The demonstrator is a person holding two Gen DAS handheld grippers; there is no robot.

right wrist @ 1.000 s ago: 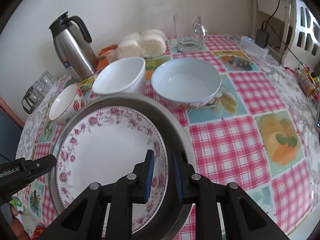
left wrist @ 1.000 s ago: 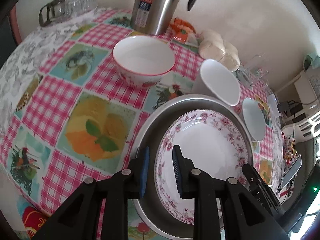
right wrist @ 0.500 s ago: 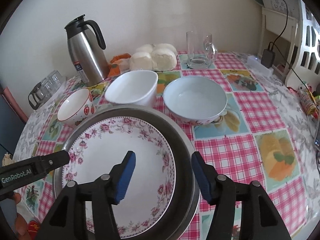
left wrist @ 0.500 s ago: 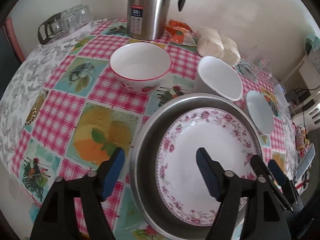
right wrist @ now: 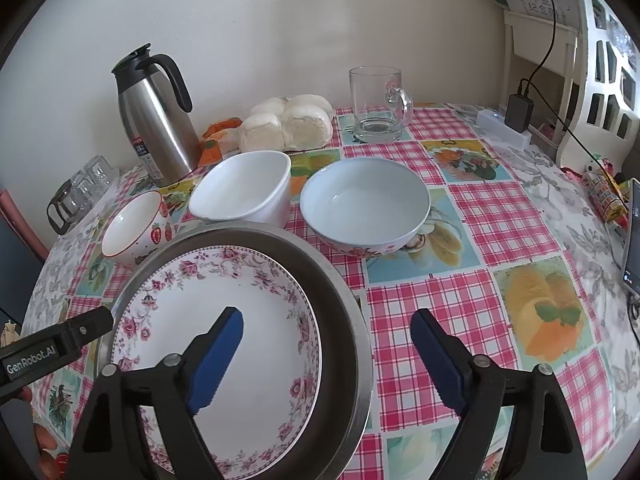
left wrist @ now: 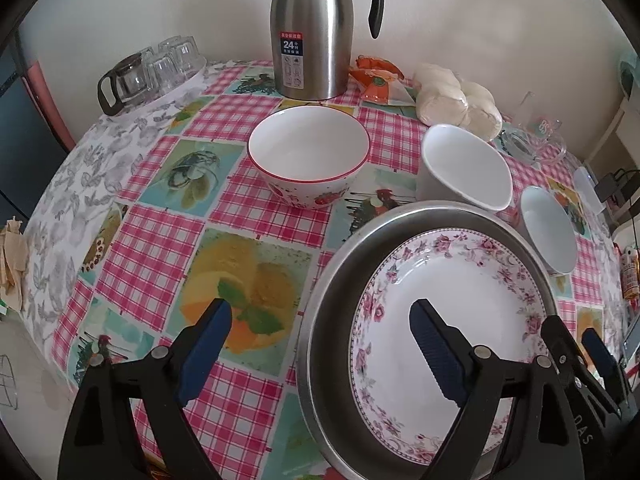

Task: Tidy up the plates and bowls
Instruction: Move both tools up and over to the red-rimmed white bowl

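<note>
A rose-patterned plate lies inside a wide steel plate on the checked tablecloth. My left gripper straddles the steel plate's left rim, jaws opening, pads clear of the metal. My right gripper straddles the right rim the same way, jaws opening and touching nothing. Behind the plates stand a strawberry bowl, a white bowl and a pale blue bowl, all upright and apart.
A steel thermos, wrapped buns and a glass mug line the back by the wall. A glass teapot with cups sits at the back left. A phone lies at the right edge.
Both grippers went from nearly shut around the steel plate's rims to wide apart, letting go of the plate. The plates stayed in place. The left view tilted slightly upward.
</note>
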